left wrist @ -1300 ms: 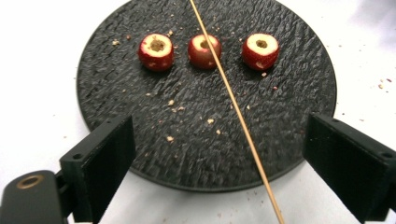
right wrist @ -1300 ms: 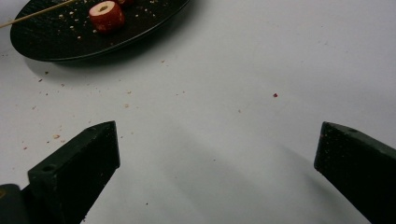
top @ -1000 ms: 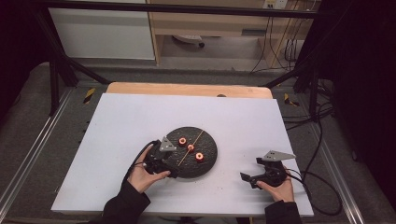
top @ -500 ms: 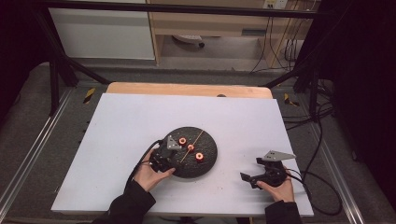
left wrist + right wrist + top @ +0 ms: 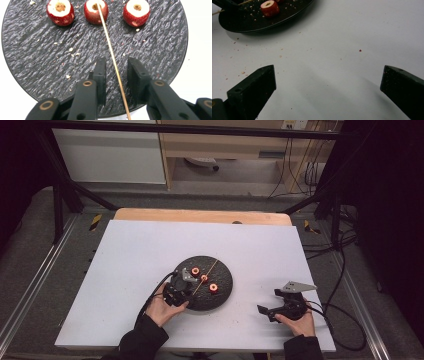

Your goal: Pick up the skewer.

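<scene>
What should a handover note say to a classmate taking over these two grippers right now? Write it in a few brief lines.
Left gripper: over the near part of the black plate, jaws just been closing around the wooden skewer, a gap still on each side, not gripped.
Right gripper: open, resting over bare white table, right of the plate.
Things: three cored red fruits in a row on the plate's far side; the skewer's far end lies at the middle fruit.
Done: skewer lined up between the jaws.
Left: probably close on the skewer, then thread the fruits.
</scene>
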`<state>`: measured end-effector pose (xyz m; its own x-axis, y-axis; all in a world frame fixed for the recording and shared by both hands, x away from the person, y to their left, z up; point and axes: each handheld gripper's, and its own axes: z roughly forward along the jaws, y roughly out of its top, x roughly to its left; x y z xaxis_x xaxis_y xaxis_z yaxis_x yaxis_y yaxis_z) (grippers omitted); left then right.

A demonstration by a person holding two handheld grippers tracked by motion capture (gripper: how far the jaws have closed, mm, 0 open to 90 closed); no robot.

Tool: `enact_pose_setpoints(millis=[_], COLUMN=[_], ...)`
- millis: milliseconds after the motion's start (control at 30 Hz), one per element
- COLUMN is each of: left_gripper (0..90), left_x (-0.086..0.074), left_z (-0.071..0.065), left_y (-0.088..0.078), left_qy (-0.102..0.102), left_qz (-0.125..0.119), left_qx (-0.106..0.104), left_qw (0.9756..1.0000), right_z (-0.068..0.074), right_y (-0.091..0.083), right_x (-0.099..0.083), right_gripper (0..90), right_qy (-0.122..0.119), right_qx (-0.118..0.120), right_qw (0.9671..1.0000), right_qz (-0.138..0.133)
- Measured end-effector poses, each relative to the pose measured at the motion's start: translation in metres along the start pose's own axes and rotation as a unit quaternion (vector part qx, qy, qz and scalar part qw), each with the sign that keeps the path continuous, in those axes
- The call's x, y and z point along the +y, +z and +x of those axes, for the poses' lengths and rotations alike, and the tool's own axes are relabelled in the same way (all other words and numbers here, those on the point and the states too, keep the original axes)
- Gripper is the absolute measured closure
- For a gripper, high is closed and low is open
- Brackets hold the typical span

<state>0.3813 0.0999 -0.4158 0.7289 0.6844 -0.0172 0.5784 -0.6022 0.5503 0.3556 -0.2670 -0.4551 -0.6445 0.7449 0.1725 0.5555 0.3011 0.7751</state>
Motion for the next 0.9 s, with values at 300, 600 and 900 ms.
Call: enact_pose_setpoints(millis=[300, 600, 900], left_gripper=[78.9, 84.0, 87.5], left_x=[-0.0005, -0.0002, -0.0009], left_z=[-0.0024, -0.0052, -0.0062], left_y=[0.0001, 0.0017, 0.0010], left_qy=[-0.003, -0.010, -0.012], left_qz=[0.006, 0.008, 0.008], left_qx=[0.012, 0.019, 0.024], left_qw=[0.9999, 0.9997, 0.9996], right_z=[0.0003, 0.0001, 0.0002], right_y=[0.0005, 0.0006, 0.0006], right_x=[-0.0001, -0.0002, -0.0003], right_gripper=[0.8, 0.8, 0.8], right_qy=[0.002, 0.001, 0.002], right_qx=[0.001, 0.001, 0.001], right_qw=[1.0000, 1.0000, 1.0000], right_qz=[0.000, 0.001, 0.001])
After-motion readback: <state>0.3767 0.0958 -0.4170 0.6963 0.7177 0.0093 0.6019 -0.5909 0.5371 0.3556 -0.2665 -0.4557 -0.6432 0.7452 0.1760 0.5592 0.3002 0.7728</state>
